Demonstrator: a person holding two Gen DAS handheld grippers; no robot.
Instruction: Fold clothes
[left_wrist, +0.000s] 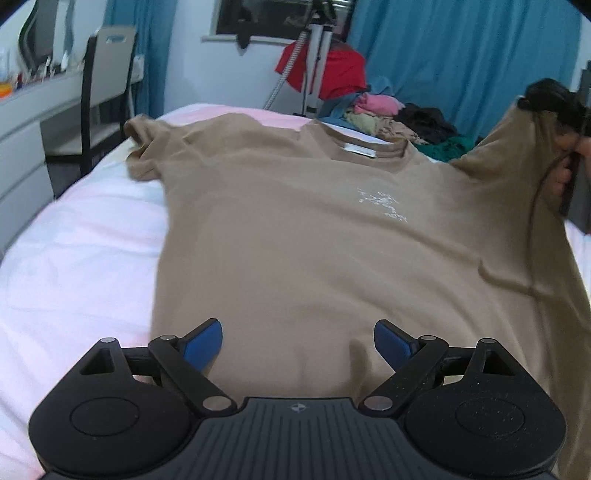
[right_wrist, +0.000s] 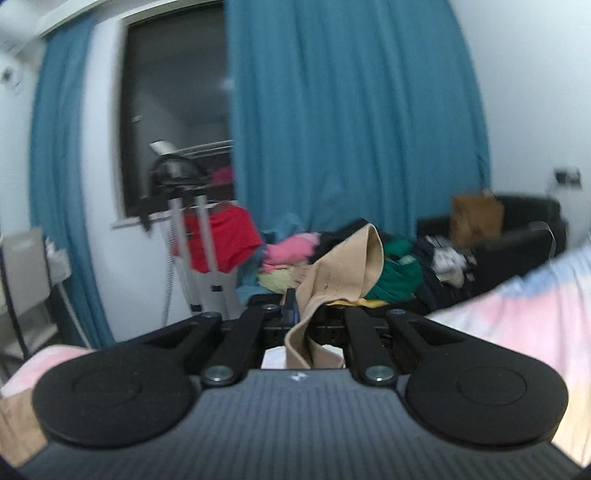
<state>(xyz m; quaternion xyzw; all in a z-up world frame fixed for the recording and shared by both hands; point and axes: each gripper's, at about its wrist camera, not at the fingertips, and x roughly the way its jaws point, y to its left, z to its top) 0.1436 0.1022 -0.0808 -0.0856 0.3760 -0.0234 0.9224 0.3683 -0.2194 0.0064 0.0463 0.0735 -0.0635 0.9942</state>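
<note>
T-shirt (left_wrist: 295, 236), tan, lay face up across the bed (left_wrist: 85, 236). Right gripper (right_wrist: 301, 314) pinched its sleeve (right_wrist: 351, 266), lifted clear, likely to fold it inward. Left gripper (left_wrist: 297, 341) hung wide and empty over the hem. Unfolded clothes pile (left_wrist: 399, 118) lay beyond.

Matt tan cloth T-shirt (left_wrist: 295, 240); smooth white cloth bedsheet (left_wrist: 81, 258).

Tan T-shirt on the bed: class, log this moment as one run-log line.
tan T-shirt flat on bed | right hand-held gripper shut on sleeve, lifted | left hand-held gripper open over hem
</note>
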